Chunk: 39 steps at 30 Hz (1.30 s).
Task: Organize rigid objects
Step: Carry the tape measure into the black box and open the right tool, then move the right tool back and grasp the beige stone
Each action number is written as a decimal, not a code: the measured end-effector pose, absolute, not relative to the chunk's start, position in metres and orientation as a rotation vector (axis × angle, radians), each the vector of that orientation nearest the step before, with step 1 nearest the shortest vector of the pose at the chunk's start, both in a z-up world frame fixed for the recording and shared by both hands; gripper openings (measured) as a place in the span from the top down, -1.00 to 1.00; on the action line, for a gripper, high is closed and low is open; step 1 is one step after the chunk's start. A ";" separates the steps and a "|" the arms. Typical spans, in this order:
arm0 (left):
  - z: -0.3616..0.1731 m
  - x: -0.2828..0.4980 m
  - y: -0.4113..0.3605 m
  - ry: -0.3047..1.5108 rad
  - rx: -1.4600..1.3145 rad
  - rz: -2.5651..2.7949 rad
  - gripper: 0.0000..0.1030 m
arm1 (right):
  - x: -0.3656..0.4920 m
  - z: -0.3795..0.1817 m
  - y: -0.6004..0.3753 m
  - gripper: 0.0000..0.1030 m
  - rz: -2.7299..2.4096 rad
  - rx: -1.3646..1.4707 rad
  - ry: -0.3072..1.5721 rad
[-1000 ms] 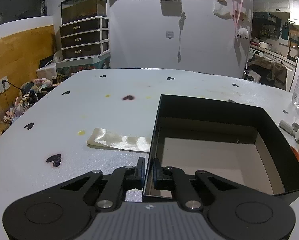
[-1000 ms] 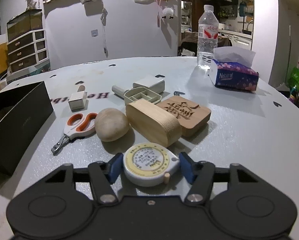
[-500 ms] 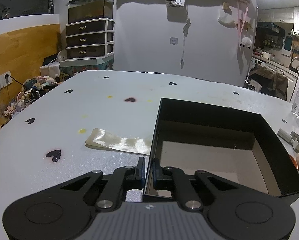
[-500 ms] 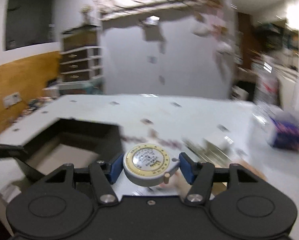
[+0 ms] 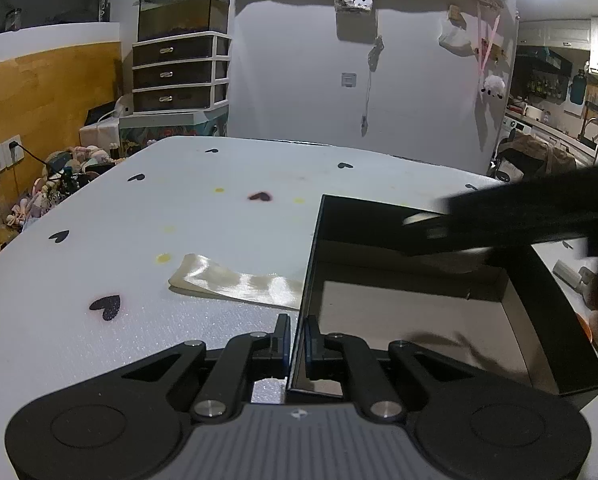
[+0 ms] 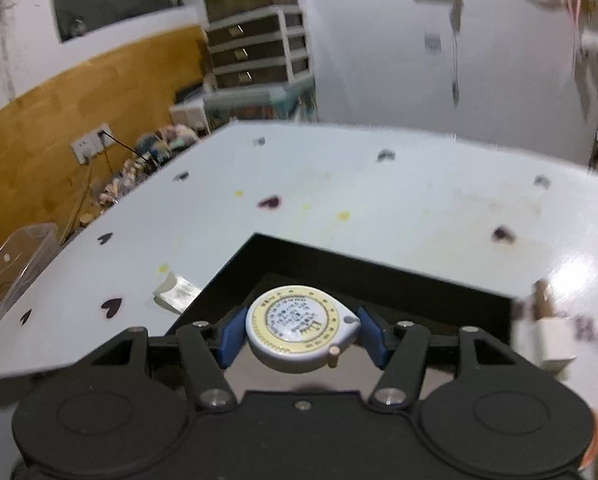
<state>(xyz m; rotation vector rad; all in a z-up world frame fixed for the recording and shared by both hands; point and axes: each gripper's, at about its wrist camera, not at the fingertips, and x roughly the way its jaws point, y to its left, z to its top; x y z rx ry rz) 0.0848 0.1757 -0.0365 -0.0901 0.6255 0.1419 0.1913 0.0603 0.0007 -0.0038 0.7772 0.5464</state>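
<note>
the left gripper (image 5: 296,340) points down and forward across the white table (image 5: 179,216), its two fingers drawn together on the near left wall of the black box (image 5: 547,280), one pad outside the wall and one inside, so the thin wall stands clamped between them. just beyond the outer finger a strip of pale satin ribbon (image 5: 235,280) lies flat on the table, its end running up against that same wall

the right gripper (image 6: 301,334) tilts down over the box (image 6: 339,264) from the other side, its blue pads (image 6: 229,336) pressed on either side of a round tape measure (image 6: 299,326) with a yellow-rimmed dial. the tape measure hangs between the fingers above the box's open inside, clear of the floor. past the fingertips lies the far corner of the box, and then bare table dotted with dark hearts. to the right of the right finger, blurred white pieces (image 6: 547,336) sit on the table outside the box. in the left wrist view the right gripper shows as a dark smeared bar (image 5: 519,216) crossing above the box's far right part

a second ago the right gripper held the same tape measure low on the table among scissors, a stone and wooden blocks, the box off to its left; now it has swung across and up, so the box lies straight ahead under its fingers. the left gripper keeps the same clamp on the wall, in the same place
</note>
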 end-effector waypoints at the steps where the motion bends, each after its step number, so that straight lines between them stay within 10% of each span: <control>1: -0.036 0.085 0.176 0.626 -0.091 0.141 0.87 | 0.195 -0.003 0.065 -0.19 0.535 0.008 0.799; 19: -0.037 0.085 0.184 0.626 -0.134 0.116 0.90 | 0.213 -0.022 0.080 -0.48 0.510 0.069 0.866; 39: -0.037 0.084 0.180 0.624 -0.123 0.133 0.89 | 0.126 0.019 -0.114 -0.65 0.410 0.088 0.680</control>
